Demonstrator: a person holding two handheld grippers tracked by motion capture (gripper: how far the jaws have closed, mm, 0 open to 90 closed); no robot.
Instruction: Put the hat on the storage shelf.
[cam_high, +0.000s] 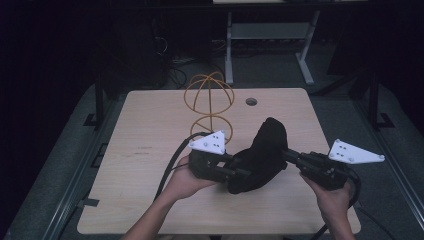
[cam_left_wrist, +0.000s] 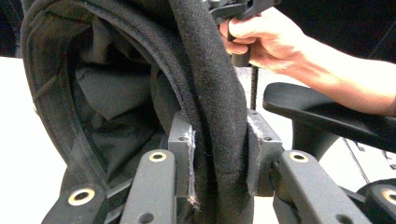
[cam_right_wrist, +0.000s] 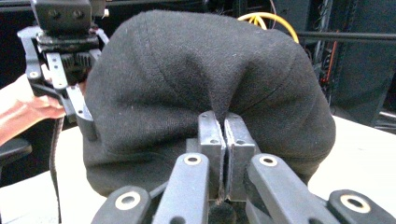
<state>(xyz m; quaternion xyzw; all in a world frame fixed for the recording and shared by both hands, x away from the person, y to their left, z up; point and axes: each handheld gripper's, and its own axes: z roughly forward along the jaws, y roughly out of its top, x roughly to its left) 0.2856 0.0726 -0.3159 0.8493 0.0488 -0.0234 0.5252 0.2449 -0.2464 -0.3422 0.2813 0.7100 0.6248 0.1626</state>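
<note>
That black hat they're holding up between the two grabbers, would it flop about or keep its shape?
Probably floppy: the black hat sags between the left gripper and the right gripper, and its cloth puckers where the right one pinches it. The woolly surface looks grippy rather than slippery. It likely weighs little.

The hat (cam_high: 262, 155) is hanging between the left tool (cam_high: 239, 171) and right tool (cam_high: 286, 154), above the worktop (cam_high: 150, 150); the wire stand (cam_high: 209, 102) is standing behind the left tool.

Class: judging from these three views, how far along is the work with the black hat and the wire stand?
Done: both grippers have hold of the black hat, the left gripper on its rim, the right gripper pinching its crown. In hand: it hangs between them above the table. Left, probably: setting it on the yellow wire stand behind.
</note>
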